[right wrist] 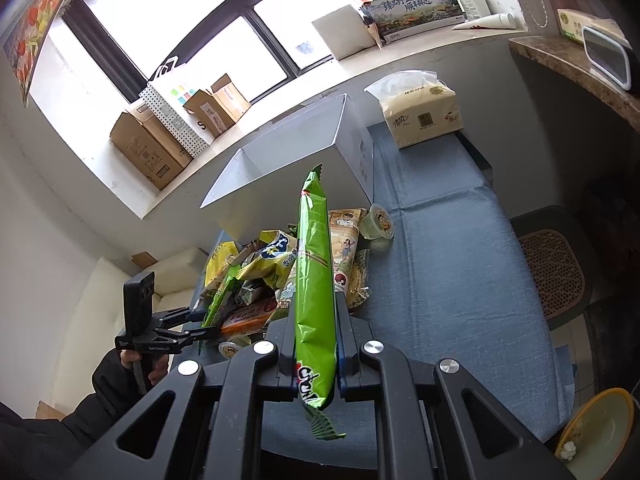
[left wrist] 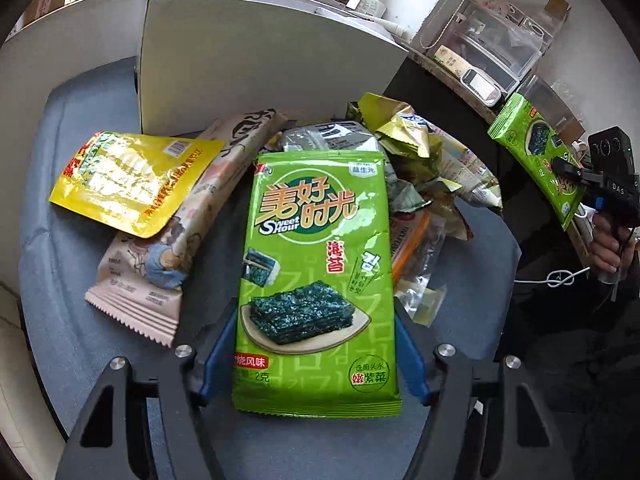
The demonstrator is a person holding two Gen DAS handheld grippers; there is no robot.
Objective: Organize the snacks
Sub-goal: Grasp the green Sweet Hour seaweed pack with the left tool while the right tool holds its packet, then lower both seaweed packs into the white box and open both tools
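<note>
My left gripper (left wrist: 316,356) straddles a green seaweed packet (left wrist: 316,280), contact unclear; my right gripper (right wrist: 316,344) clamps another seaweed packet (right wrist: 314,280); snack pile (left wrist: 404,160) and white box (left wrist: 256,76) behind.

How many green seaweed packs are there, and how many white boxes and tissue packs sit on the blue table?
Green seaweed packs: 2
White box: 1
Tissue pack: 1
Total: 4
</note>
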